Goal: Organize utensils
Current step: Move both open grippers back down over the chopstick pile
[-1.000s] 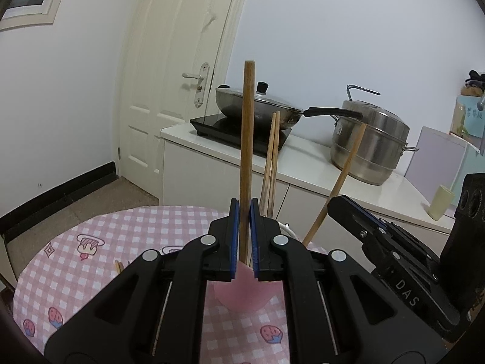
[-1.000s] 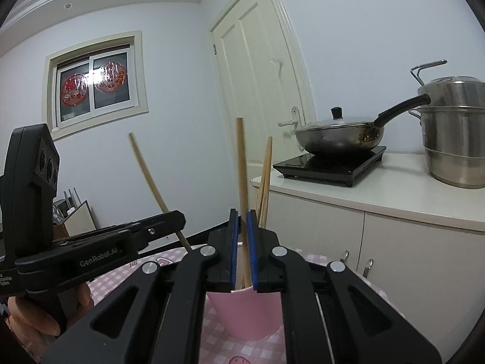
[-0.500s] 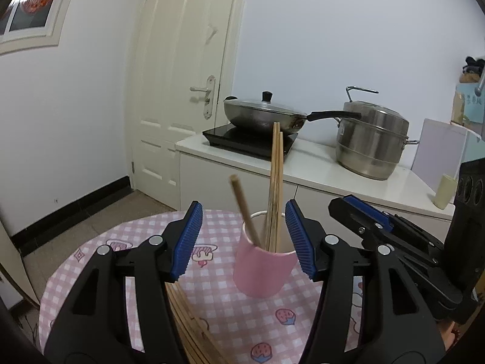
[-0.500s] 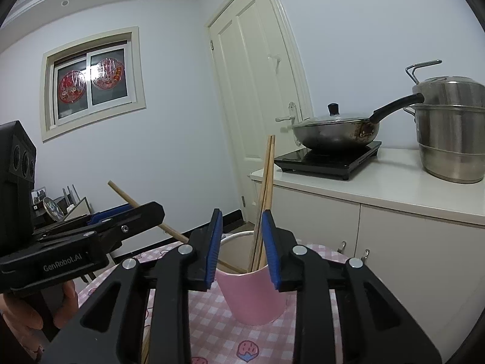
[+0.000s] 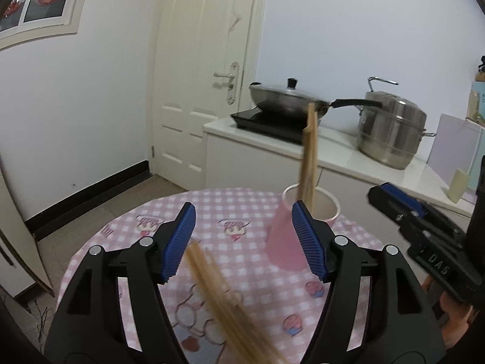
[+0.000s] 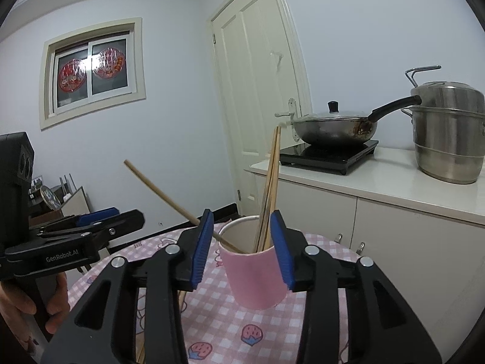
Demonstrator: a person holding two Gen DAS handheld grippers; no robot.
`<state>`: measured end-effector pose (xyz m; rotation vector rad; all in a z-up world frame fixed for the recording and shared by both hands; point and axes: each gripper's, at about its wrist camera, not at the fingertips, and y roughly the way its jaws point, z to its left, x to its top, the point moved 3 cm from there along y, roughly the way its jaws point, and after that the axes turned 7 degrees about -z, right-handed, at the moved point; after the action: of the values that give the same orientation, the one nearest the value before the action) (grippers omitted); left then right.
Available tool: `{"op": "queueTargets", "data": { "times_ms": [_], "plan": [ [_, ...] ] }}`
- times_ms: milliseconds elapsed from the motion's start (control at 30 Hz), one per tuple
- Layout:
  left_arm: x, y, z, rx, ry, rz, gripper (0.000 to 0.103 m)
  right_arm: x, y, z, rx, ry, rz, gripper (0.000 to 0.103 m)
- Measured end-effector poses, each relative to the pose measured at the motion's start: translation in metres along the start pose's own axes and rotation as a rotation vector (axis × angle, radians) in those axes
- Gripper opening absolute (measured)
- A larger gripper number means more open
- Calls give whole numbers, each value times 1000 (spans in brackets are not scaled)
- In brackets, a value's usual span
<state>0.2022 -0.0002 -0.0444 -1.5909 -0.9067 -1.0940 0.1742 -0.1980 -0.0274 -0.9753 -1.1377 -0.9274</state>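
1. Left gripper (image 5: 242,239) jaws are opening, spread wide, nothing pinched. The loose chopsticks (image 5: 224,297) lie on the checked tablecloth (image 5: 169,212) under and between the jaws; they are blurred, so the count is unclear.
2. Right gripper (image 6: 241,247) jaws are also opening, half spread, with the pink cup (image 6: 253,276) showing between the pads but not squeezed.
3. The cup stands at 2 o'clock of the left gripper. It holds an upright pair of chopsticks (image 6: 269,191) and one slanted chopstick (image 6: 169,198) leaning to 10 o'clock.
4. Risk: the cup looks light and top-heavy; a right pad brushing its wall could tip it and spill the sticks.
5. Risk: the slanted chopstick sticks out toward the left gripper's body; a careless swing could lever it out.
6. Risk: grabbing the table bundle off-centre could scatter sticks or roll them off the edge.
7. Risk: the two grippers are near each other and could collide.
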Motion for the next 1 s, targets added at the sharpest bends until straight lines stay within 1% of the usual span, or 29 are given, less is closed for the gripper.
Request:
{"op": "queueTargets", "data": {
  "times_ms": [100,167,233,400,500,600,667,733,800,867,1000],
  "plan": [
    [-8,-3,11,21,-10,20,67,-6,-1,3,-14,-7,11,42],
    [-14,-5,18,29,-19,32,69,-9,-1,6,-24,-17,16,49],
    [-19,-5,24,40,-27,42,69,-15,-2,10,-33,-33,17,53],
    [-35,-3,37,69,-33,82,71,-25,0,15,-34,-46,41,57],
    [-43,2,49,90,-66,117,71,-31,0,19,-26,-52,57,60],
    [-54,11,62,114,-116,173,71,-36,1,23,-7,-53,79,61],
    [-60,18,66,141,-116,212,71,-40,3,27,8,-59,103,62],
    [-68,25,69,154,-124,267,71,-44,5,33,28,-59,128,63],
    [-77,35,72,157,-150,346,71,-48,6,37,47,-66,157,64],
    [-85,41,75,163,-160,405,71,-52,7,42,61,-78,184,66],
    [-98,54,71,178,-147,517,71,-62,9,53,84,-125,255,67]
  ]
}}
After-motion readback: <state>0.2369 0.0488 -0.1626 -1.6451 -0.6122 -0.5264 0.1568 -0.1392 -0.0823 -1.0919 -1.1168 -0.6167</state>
